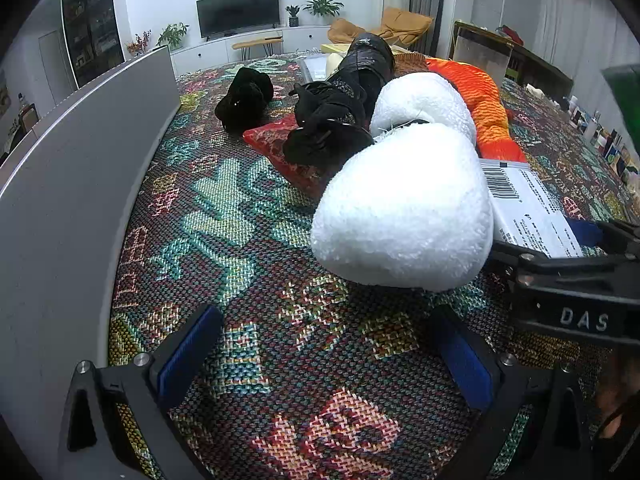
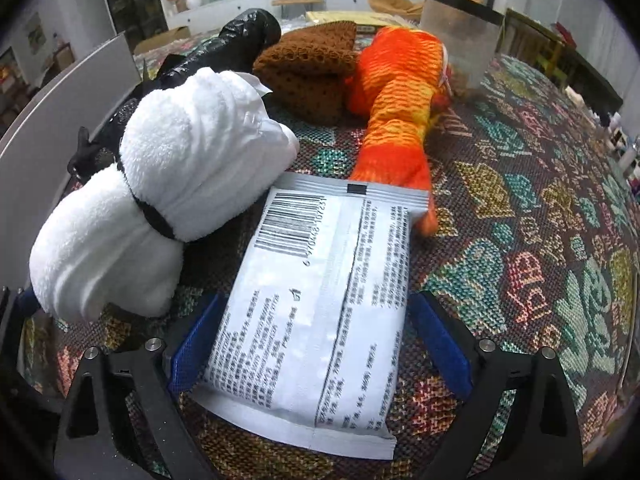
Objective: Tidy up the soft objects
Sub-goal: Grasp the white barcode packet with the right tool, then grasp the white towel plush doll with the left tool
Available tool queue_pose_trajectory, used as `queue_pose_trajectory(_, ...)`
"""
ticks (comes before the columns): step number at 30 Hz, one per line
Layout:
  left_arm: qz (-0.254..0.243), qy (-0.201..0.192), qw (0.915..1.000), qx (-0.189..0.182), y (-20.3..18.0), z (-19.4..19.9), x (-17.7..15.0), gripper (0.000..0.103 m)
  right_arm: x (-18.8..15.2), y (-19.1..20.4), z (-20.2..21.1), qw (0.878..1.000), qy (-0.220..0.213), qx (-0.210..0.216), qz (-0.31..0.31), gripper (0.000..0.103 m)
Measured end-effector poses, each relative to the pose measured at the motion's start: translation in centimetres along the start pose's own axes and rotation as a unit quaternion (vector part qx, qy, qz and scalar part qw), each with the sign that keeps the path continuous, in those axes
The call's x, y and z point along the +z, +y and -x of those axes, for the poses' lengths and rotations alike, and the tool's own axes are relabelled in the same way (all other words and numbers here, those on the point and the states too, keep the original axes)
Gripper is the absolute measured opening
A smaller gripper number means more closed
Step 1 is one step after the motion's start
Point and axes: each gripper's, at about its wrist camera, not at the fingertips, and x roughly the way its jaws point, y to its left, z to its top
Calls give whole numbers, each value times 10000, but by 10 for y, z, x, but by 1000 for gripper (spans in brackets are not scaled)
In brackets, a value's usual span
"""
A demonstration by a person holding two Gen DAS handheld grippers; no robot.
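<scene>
A living room with a television [image 1: 237,11] and potted plants fills the top of both frames, behind a surface [image 1: 248,320] covered in a multicoloured woven cloth. In the left wrist view, the left gripper [image 1: 324,356] sits at the bottom centre with its blue-padded fingers spread, nothing between them, just below a white plush bundle [image 1: 404,208] cinched by a black band. In the right wrist view, the right gripper [image 2: 316,344] at the bottom centre is spread around a white printed packet [image 2: 320,300] that lies flat on the cloth; whether the pads touch it cannot be told. The plush bundle lies left of the packet. Above them, towards the top centre, lie an orange knitted item [image 2: 396,92], a brown knitted item [image 2: 316,64] and a shiny black bundle [image 2: 236,44].
</scene>
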Motion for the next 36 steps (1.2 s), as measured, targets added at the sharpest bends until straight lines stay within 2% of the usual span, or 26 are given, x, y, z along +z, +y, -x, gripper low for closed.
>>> queue_pose_trajectory(1,0,0,10000,0,0,0,0,103,-1,0,3,10000,-14,0,-26,91)
queue_pose_trajectory(3,-1,0,10000,1,0,0,0,103,-9,1,10,9999,-110,10,-28,73)
queue_pose_trajectory(5,-7,0,10000,2,0,0,0,103,-17,3,15,9999,-158,22,-38,72)
queue_pose_trajectory(9,-6,-5,10000,0,-1,0,-1,103,-34,-8,25,9994,-233,76,-253,72)
queue_pose_trajectory(12,-7,-3,10000,1,-1,0,-1,103,-40,-28,30,9976,-280,25,-633,72)
queue_pose_trajectory(15,-7,-4,10000,0,-1,0,-1,103,-35,-56,27,9928,-370,-358,-1083,72)
queue_pose_trajectory(21,-6,-5,10000,-1,-1,0,-1,103,-22,-104,13,9812,-658,-884,-1582,75)
queue_pose_trajectory(26,-6,-6,10000,-1,-1,0,-1,103,-21,-101,11,9795,-692,-1121,-1523,79)
queue_pose_trajectory(29,-6,-6,10000,-2,0,0,-1,103,-23,-102,13,9792,-691,-1040,-1601,84)
queue_pose_trajectory(36,-30,-3,10000,-20,-1,1,-2,103,-29,-96,15,9796,-676,-1108,-1535,85)
